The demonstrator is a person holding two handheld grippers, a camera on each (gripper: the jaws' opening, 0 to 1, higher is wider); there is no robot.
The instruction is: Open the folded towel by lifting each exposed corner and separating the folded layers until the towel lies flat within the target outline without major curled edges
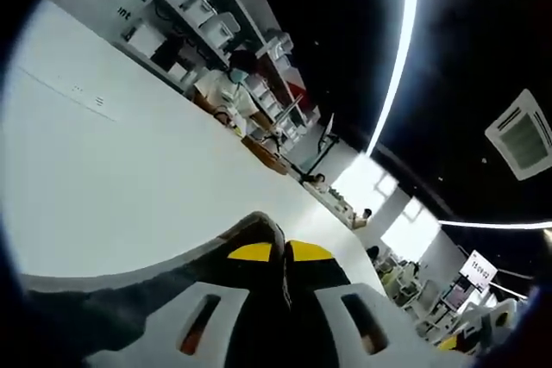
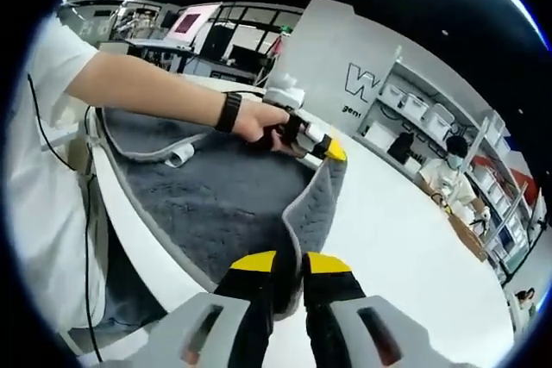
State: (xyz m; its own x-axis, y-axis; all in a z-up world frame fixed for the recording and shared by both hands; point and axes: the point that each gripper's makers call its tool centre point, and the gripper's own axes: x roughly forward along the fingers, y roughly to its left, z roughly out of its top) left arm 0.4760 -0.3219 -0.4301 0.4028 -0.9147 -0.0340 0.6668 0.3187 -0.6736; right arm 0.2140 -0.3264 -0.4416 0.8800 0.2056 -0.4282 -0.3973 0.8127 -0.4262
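Right gripper view: your right gripper (image 2: 289,266), yellow-tipped, stands nearest the lens with its jaws pinched on the light-bound edge of the grey towel (image 2: 216,200). From that pinch the edge rises as a raised fold toward your left gripper (image 2: 332,151), which clamps the far end of the same hem. The towel is dark grey pile with a pale border; most of it lies spread on the white table (image 2: 414,247), its near side along the table's edge, and a curled border shows beside your forearm.

Left gripper view: the left gripper's (image 1: 283,252) yellow tips sit closed together on a dark strip of towel (image 1: 237,234), which curves away to the left along the bottom of the view.

The table is smooth and white. Behind it stand shelves of white bins (image 2: 431,114) against a grey wall with lettering, a seated person (image 2: 448,174) at a bench, a black ceiling with a light strip (image 1: 395,49) and a vent (image 1: 522,135).

Your left hand (image 2: 263,122), with a black wristband (image 2: 228,112), reaches across the towel, arm extended from the white sleeve (image 2: 52,66).
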